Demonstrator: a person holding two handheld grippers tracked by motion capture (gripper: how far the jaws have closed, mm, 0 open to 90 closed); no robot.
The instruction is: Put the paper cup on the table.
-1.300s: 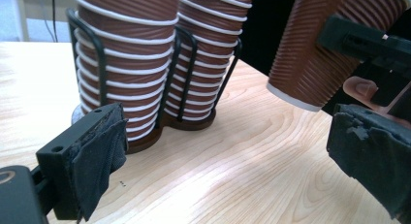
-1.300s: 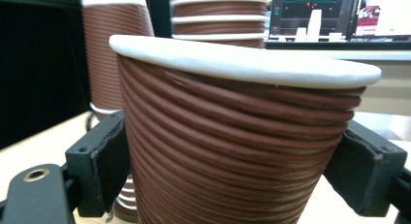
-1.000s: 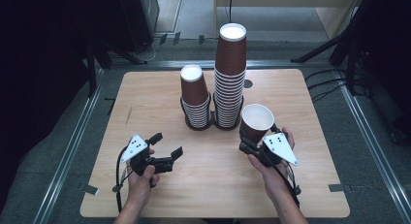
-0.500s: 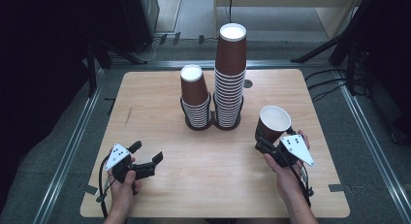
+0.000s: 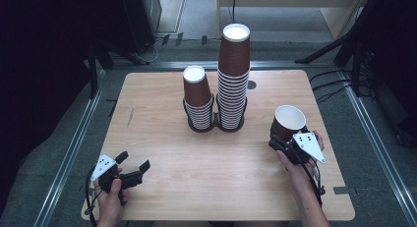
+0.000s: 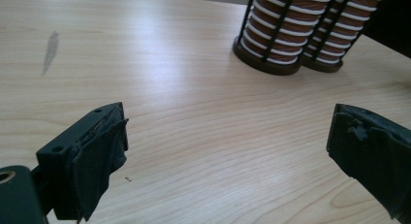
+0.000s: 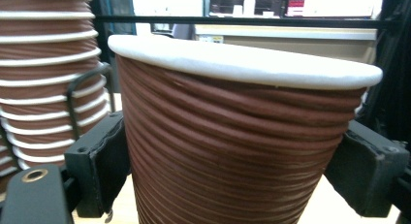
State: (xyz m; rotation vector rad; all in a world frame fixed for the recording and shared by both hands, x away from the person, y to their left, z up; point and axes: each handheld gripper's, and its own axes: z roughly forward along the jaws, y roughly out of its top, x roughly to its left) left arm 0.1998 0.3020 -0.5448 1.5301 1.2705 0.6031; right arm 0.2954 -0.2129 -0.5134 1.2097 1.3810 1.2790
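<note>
While the right gripper [image 5: 285, 141] clamps a cup [image 5: 288, 122], the left gripper [image 6: 228, 151] gapes over bare table [image 6: 194, 117].

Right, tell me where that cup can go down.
Free: the wide bare wood between the left gripper and right gripper, in front of the two stacks; also the table's left side. Crowded: the back middle, where the stacks stand. The cup is clamped in the right gripper.

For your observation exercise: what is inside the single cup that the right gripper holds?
The high view looks into the single cup: a plain white lining, nothing in it as far as shows. Its bottom is out of sight. The right gripper clamps its ribbed brown wall.
</note>
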